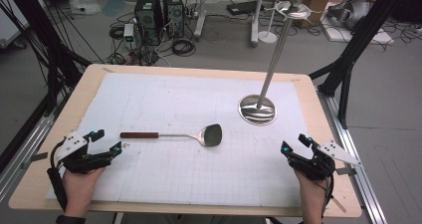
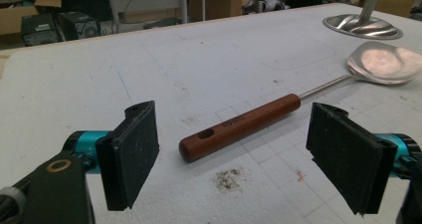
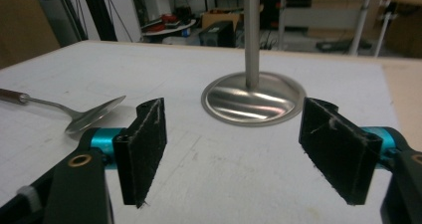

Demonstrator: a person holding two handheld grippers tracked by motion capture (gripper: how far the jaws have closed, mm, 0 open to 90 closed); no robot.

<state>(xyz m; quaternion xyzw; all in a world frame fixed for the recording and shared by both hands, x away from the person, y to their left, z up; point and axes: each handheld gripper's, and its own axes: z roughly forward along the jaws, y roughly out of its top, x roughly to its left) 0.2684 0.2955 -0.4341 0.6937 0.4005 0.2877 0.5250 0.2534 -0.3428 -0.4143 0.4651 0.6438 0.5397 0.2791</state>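
While the spatula [image 1: 174,134] lies flat on the white mat [image 1: 164,169] near the middle of the table [image 1: 30,184], we hold our left gripper [image 1: 106,142] at about eight o'clock from the centre, its jaws spread wide apart and gripping nothing. Its open mouth faces the brown wooden handle [image 2: 239,125], which sits just beyond the pads [image 2: 133,152] in the left gripper view, near but not touching them. From the handle a thin metal shaft runs toward three o'clock and ends in the shiny blade [image 1: 213,134]. Our right gripper [image 1: 293,143] rests at about four o'clock, jaws likewise wide apart and empty, well apart from the spatula. Ahead of it, at about one o'clock from the table's centre, stands a metal stand [image 1: 257,109]: a round domed base on the mat with a slim pole rising to a knob. In the right gripper view the base [image 3: 254,98] sits between the two pads [image 3: 144,149], farther off, with the blade off to the left.
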